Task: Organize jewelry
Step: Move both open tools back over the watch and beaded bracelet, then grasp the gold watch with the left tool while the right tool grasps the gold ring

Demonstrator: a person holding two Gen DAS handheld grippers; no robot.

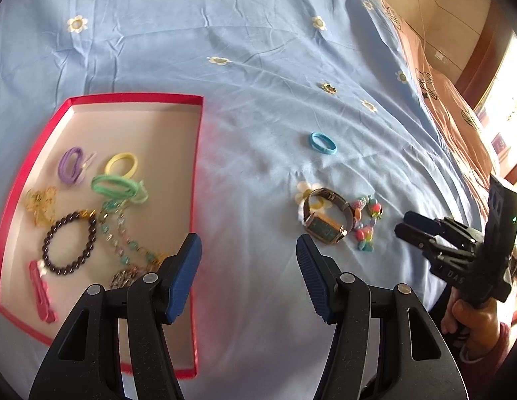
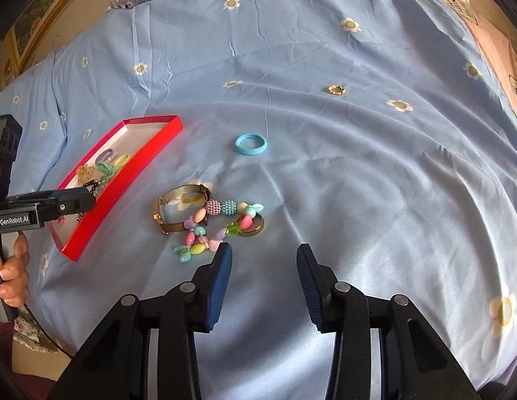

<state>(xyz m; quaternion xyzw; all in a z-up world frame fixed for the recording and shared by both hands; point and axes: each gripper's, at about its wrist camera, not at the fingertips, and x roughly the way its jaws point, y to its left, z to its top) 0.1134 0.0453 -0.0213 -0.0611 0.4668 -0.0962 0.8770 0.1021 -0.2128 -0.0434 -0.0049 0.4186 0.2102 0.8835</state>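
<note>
- The left gripper [image 1: 248,250] has its jaws apart with nothing between them; bare blue bedsheet [image 1: 251,166] lies in the gap and ahead of it.
- Its left jaw overlaps the right wall of the red tray [image 1: 195,180], whose long axis runs away from the jaws. Hair ties, a dark bead bracelet [image 1: 70,245] and chains lie inside; the tray's near end is hidden behind the gripper.
- The right gripper [image 2: 264,256] also stands with jaws parted and empty, over open sheet.
- Just beyond its left jaw lies the pastel bead bracelet [image 2: 205,230], touching the watch [image 2: 178,210], whose band loops on its side; a dark ring [image 2: 255,228] is half hidden under the beads.
- Farther ahead, well apart, lie a blue hair tie [image 2: 251,145] and a small gold ring [image 2: 336,90].
- The sheet ahead and to the right of those jaws is clear, creased cloth up to the bed's edge.
</note>
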